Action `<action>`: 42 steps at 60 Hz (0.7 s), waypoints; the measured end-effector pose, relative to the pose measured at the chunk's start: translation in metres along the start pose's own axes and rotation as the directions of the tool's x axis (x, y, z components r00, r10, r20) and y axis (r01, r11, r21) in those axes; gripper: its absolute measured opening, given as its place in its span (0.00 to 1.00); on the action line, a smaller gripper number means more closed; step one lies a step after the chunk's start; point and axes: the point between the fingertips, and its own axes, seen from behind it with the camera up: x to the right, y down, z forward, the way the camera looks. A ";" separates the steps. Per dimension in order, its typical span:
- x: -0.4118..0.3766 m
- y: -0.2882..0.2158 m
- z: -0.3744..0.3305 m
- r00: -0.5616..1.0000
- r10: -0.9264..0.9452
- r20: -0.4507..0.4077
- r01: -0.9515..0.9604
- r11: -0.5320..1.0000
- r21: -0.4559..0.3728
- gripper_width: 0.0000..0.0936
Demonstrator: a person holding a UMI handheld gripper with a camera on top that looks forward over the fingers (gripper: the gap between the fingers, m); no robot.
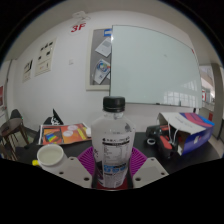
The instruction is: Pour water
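Claw was clenched on a clear plastic water bottle with a black cap, upright between the magenta pads, both pressing its sides. A white cup with yellow-green inside sat left of it on the cluttered counter. Whiteboard hung far behind.

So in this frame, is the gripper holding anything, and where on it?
Yes: the gripper is shut on the water bottle, with both fingers pressing its lower labelled body and the black cap well above the hold.
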 end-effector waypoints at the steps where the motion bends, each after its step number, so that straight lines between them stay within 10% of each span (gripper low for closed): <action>1: 0.000 0.006 0.001 1.000 0.003 0.002 -0.003 1.000 -0.008 0.41; 18: 0.004 0.026 -0.001 1.000 -0.007 -0.007 0.007 1.000 0.002 0.59; 24: 0.001 0.038 -0.007 1.000 -0.026 0.007 0.026 0.997 -0.071 0.93; 42: 0.001 0.025 -0.095 0.997 -0.004 -0.082 -0.007 0.992 -0.126 0.90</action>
